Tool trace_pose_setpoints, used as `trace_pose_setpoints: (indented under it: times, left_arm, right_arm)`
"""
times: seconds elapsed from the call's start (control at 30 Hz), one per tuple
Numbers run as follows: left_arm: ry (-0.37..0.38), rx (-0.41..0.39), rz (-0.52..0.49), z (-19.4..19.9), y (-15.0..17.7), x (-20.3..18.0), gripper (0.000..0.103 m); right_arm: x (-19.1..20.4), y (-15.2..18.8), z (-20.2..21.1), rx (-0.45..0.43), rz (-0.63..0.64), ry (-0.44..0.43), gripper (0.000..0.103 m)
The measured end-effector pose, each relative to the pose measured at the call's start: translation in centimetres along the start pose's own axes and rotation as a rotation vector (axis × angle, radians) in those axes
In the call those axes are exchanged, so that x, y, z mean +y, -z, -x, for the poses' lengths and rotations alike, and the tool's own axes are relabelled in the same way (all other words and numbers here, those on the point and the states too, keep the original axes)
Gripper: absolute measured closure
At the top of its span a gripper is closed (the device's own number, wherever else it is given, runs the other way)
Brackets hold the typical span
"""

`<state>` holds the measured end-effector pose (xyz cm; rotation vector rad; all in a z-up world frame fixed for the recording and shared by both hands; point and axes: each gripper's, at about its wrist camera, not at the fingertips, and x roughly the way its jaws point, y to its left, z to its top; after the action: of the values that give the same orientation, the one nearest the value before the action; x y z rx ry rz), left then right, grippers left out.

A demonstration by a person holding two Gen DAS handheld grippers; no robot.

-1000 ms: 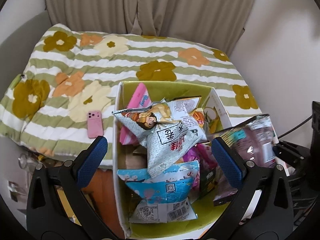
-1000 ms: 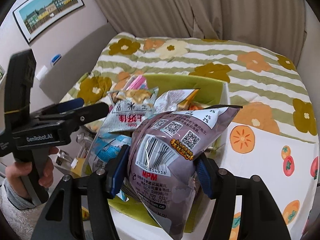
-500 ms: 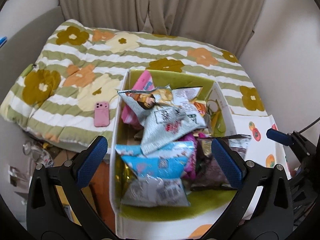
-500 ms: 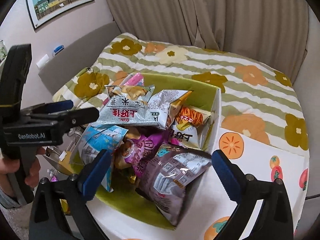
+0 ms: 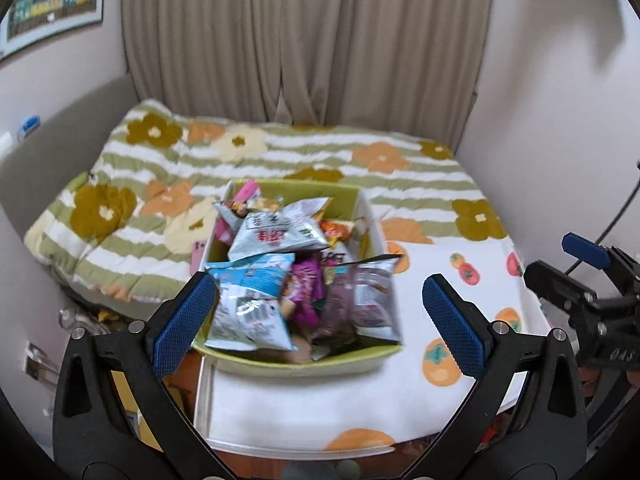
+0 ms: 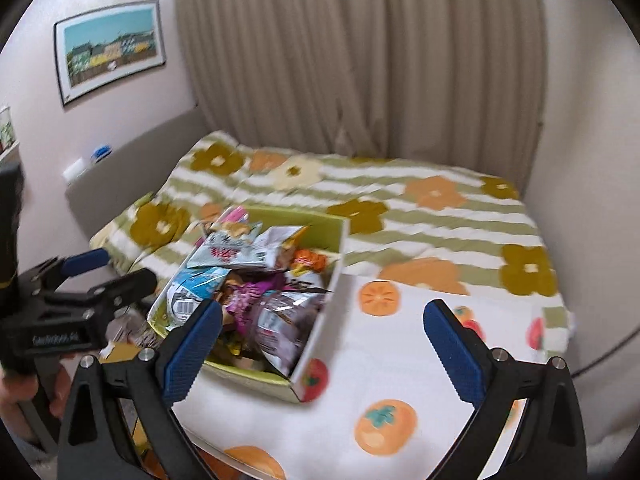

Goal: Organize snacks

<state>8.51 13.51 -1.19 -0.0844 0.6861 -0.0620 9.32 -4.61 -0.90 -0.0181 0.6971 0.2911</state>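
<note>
Item: your green box [image 5: 304, 360], heaped with snack packets, stands at the left edge of the persimmon-print table [image 5: 460, 312] by the bed [image 5: 320, 156]; the brown-purple bag [image 5: 360, 300] lies inside against its right wall, the blue bag [image 5: 248, 280] at its left front. Your right gripper [image 6: 322, 350] has just spread its jaws and holds nothing, and your left gripper [image 5: 318, 322] is likewise wide and empty. Status, as I judge it: every visible snack is boxed and the tabletop shows none loose, so little or nothing remains.

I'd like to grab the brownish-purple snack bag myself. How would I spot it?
Find the green box on the fruit-print cloth before the bed. The bag leans inside its right wall, nearest you: dull brownish-purple with a shiny silver panel, unlike its blue and magenta neighbours.
</note>
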Motion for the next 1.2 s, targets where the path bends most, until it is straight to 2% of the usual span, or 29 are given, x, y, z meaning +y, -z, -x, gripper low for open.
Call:
trace_pose_setpoints:
  times: [0.2, 0.27, 0.4, 0.63, 1.2]
  left_arm:
    - [-0.064, -0.112, -0.038, 4.5, 2.5, -3.1, 0.0]
    - [-0.079, -0.133, -0.042, 5.4, 3.2, -3.8, 0.0]
    - [-0.065, -0.147, -0.026, 6.2, 4.0, -4.4, 0.0]
    - [-0.064, -0.147, -0.061, 6.4, 4.6, -6.1, 0.0]
    - [-0.07, -0.152, -0.094, 6.5, 4.5, -7.6, 0.0]
  right_arm:
    - [-2.0, 2.4, 4.6, -0.063, -0.051, 0.115, 0.003]
    - [-2.6, 3.3, 5.8, -0.085, -0.065, 0.15, 0.003]
    - [-3.0, 4.5, 7.2, -0.113, -0.059, 0.223, 0.003]
    - [-4.1, 5.7, 8.3, -0.114, -0.076, 0.24, 0.003]
    - [-4.7, 5.8, 8.6, -0.109, -0.095, 0.238, 0.003]
